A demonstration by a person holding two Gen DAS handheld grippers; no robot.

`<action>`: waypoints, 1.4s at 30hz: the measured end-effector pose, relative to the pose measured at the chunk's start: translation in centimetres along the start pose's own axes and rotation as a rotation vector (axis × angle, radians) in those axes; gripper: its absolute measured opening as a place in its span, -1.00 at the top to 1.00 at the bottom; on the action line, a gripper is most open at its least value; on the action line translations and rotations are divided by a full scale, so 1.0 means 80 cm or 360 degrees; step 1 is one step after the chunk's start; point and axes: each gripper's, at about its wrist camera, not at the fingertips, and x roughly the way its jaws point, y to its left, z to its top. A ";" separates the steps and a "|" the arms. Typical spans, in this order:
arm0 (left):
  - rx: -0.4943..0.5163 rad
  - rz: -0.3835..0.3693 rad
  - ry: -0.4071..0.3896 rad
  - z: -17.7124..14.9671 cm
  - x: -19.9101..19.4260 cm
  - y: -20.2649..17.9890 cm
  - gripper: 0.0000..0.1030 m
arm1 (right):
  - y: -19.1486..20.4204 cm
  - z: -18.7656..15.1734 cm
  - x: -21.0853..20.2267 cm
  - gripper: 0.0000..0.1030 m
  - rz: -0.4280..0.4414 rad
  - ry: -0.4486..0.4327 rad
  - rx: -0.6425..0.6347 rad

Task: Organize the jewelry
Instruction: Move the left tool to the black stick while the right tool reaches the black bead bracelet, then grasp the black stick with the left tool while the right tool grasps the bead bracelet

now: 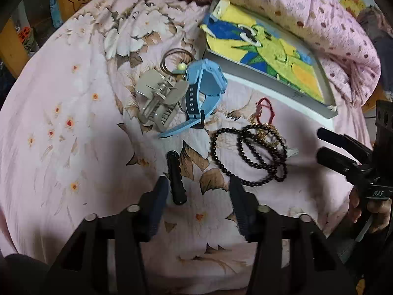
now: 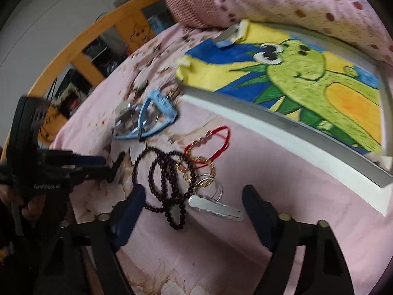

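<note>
Black ribbed hair clip (image 1: 175, 178): lies flat on the sheet between the fingers of the left gripper (image 1: 199, 191), just inside its left finger. Jaws partly open, pads not yet pressing, nothing held. Judged best practice: centre the clip between the pads, come straight down, close across its narrow width without pinching cloth.

Grey claw clip (image 1: 157, 98) and blue watch (image 1: 200, 91): ahead of the left gripper, touching one another, a thin hoop behind them.

Dark bead strand (image 1: 248, 152): ahead and right of the left gripper, coiled, tangled with a gold chain (image 2: 196, 169) and a red cord bracelet (image 2: 211, 142).

Silver flat clip (image 2: 216, 207): between the fingers of the right gripper (image 2: 194, 207), beside the beads' near loop. Jaws wide, empty. Judged risk: closing here may catch beads along with the clip; approach from the clear right side.

Tray (image 2: 282, 123): ahead and right of both grippers, white-walled, lined with a yellow and blue cartoon dragon picture; the likely destination, no jewelry visible inside it.

Surface: pink floral bedsheet (image 1: 73, 147), soft, creased. Dotted pink quilt (image 1: 319, 17) heaped behind the tray. Orange wooden bed rail (image 2: 81, 39) far left, cluttered shelves beyond.
</note>
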 end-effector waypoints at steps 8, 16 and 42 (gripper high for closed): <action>-0.0024 0.0132 0.0146 0.008 0.039 0.011 0.46 | 0.015 0.002 0.026 0.04 -0.0005 0.0058 -0.0102; -0.0040 0.0167 0.0172 0.014 0.055 0.019 0.62 | 0.028 -0.006 0.037 0.78 -0.0068 0.0061 -0.0186; 0.0104 -0.0026 -0.0245 0.005 -0.013 -0.018 0.81 | 0.066 0.009 -0.082 0.88 0.0040 -0.0606 -0.0298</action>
